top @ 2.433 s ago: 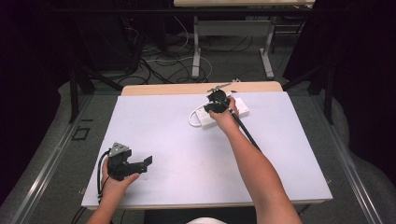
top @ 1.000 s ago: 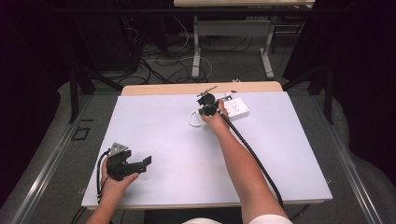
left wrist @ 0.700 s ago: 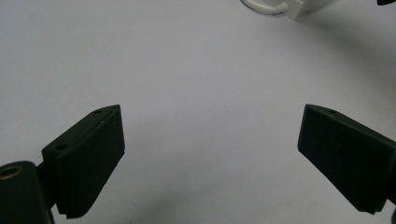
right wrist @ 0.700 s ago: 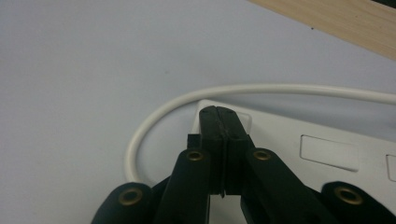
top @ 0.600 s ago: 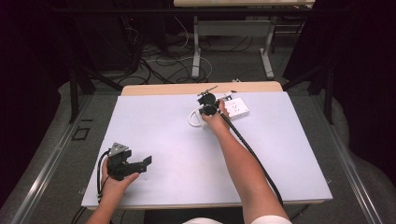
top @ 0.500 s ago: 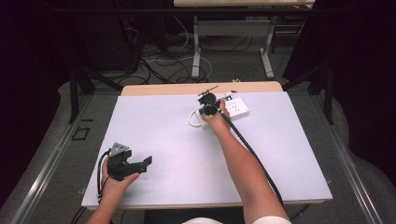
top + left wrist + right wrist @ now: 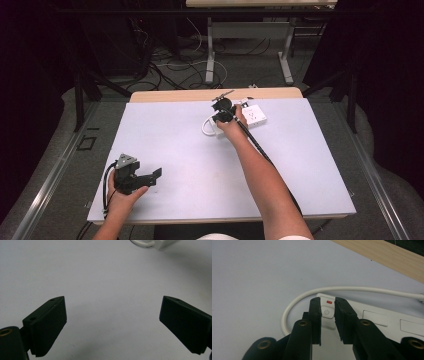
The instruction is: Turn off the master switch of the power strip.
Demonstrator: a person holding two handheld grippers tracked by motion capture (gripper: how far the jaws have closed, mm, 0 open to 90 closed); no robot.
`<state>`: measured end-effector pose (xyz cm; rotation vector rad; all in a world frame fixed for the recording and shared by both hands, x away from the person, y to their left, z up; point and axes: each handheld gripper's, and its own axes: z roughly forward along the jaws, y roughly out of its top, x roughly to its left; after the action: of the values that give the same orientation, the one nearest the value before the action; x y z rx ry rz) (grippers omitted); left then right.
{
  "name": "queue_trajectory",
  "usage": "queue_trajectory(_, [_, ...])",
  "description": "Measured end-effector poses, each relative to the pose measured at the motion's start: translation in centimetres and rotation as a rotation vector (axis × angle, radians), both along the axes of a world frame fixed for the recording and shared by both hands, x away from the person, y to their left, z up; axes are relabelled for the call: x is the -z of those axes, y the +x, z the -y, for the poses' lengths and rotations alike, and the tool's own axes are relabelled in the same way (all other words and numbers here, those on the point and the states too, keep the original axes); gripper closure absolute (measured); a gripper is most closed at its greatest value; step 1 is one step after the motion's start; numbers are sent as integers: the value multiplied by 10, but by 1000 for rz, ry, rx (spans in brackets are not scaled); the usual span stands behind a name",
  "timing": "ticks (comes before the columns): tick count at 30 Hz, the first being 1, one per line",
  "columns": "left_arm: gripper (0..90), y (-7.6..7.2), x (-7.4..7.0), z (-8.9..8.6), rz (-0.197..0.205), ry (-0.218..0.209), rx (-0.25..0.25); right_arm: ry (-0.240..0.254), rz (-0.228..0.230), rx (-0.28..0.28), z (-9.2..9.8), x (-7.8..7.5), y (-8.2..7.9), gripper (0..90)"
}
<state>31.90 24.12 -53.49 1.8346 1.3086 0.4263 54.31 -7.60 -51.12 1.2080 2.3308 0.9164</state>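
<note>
Right claw (image 7: 327,312) slightly parted, just opening, nothing gripped, tips over power button (image 7: 326,312) of strip (image 7: 372,317); press apparently done, withdrawal left. Left claw (image 7: 112,325) wide open, idle.

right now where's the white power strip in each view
High view: the power strip lies at the far middle of the table, beside the right tongs.
Left gripper view: one corner of it at the top edge, right of centre.
Right gripper view: centre to lower right, its power button between the jaws.
Shared landmark: its looped white cord.
</note>
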Motion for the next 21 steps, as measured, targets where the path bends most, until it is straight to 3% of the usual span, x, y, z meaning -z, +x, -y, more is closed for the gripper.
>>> queue_trajectory(6, [73,1,1,1,1,1,5,-6,4,0,3,-5,-1,667])
queue_trajectory(16, [74,1,1,1,-7,5,9,-22,-37,2,6,-9,-3,546])
queue_trajectory(21, [73,1,2,2,8,3,-3,-24,-24,-10,6,-10,-4,489])
